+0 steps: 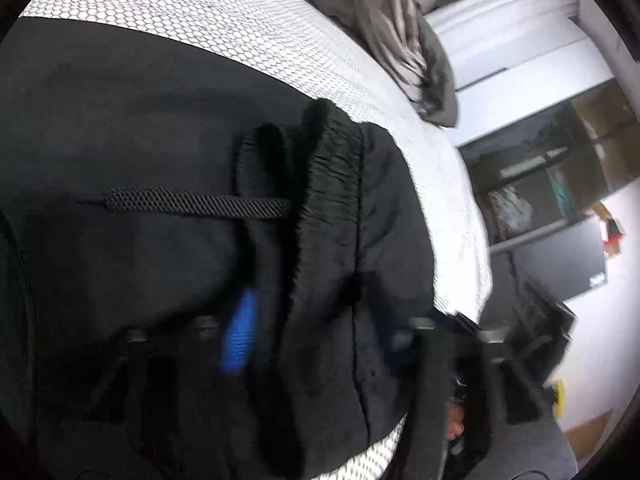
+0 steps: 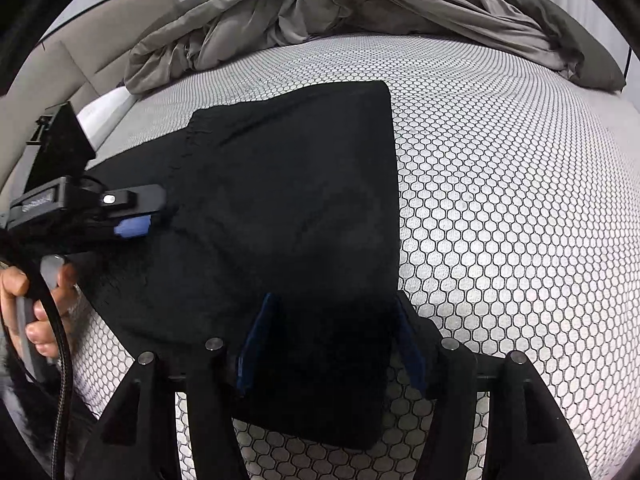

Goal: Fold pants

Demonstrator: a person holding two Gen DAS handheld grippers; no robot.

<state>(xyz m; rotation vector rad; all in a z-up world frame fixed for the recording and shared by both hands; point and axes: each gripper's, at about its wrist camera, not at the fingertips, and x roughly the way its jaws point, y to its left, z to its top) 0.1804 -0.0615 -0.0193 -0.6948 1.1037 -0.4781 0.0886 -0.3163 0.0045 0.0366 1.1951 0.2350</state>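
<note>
Black pants (image 2: 280,208) lie folded on the mattress (image 2: 500,220). In the left wrist view their gathered waistband (image 1: 332,168) and drawstring (image 1: 192,202) fill the picture. My left gripper (image 1: 320,320) is closed on a bunched fold of the waistband, and one blue pad (image 1: 240,332) shows beside the cloth. From the right wrist view, the left gripper (image 2: 156,216) bites the pants' left edge. My right gripper (image 2: 334,304) stands open and points down over the near right corner, its blue pads (image 2: 256,340) either side of flat cloth.
A crumpled grey duvet (image 2: 320,12) is heaped along the far side of the bed. A hand (image 2: 36,308) holds the left gripper's handle at the near left. Dark shelves (image 1: 560,168) and a white wall stand beyond the bed's edge.
</note>
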